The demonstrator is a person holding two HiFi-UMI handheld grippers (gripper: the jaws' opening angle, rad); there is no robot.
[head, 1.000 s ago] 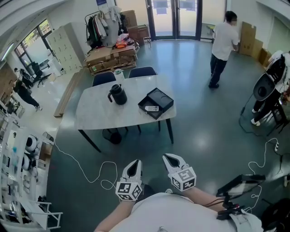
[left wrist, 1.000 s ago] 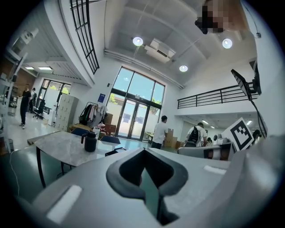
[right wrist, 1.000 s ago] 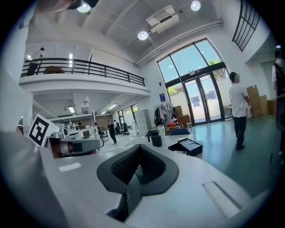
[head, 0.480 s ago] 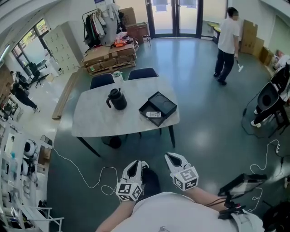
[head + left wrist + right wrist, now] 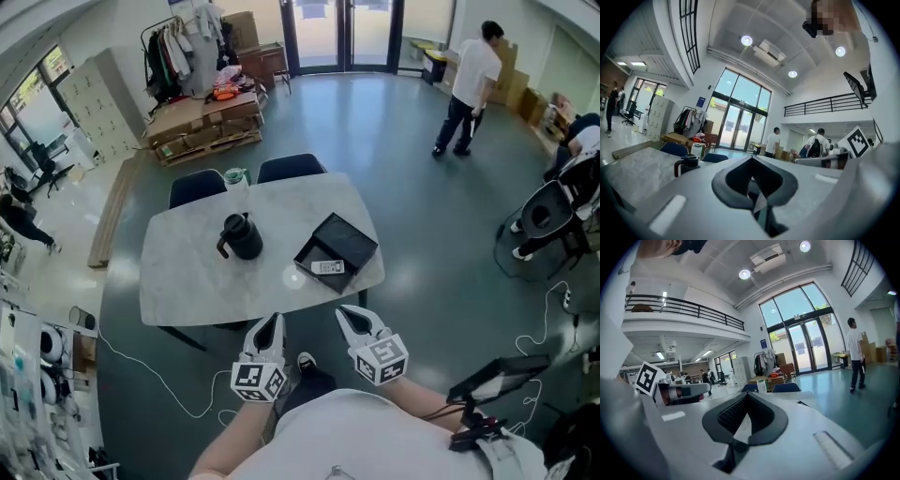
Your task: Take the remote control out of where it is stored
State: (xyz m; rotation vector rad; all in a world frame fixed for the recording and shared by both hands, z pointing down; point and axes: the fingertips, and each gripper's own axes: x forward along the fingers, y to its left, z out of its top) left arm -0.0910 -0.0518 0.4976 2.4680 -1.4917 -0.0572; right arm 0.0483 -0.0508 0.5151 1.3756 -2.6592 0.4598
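Note:
A grey remote control (image 5: 328, 267) lies inside an open black box (image 5: 352, 238) on the right part of a white marble table (image 5: 187, 277). My left gripper (image 5: 270, 324) and right gripper (image 5: 351, 315) hang side by side just short of the table's near edge, below the box. Both are shut with nothing between the jaws. In the left gripper view the left gripper (image 5: 751, 160) points over the tabletop toward a black jug (image 5: 686, 164). The right gripper (image 5: 745, 397) shows its fingertips meeting; the remote is hidden there.
The black jug (image 5: 242, 236) stands mid-table, left of the box. A cup (image 5: 233, 177) sits at the far edge, with two blue chairs (image 5: 291, 167) behind. A white cable (image 5: 141, 370) trails on the floor to the left. A person (image 5: 469, 84) stands far off at the back right.
The table has come much closer; both grippers now reach its near edge. Both stayed shut. The person at the back has walked a little.

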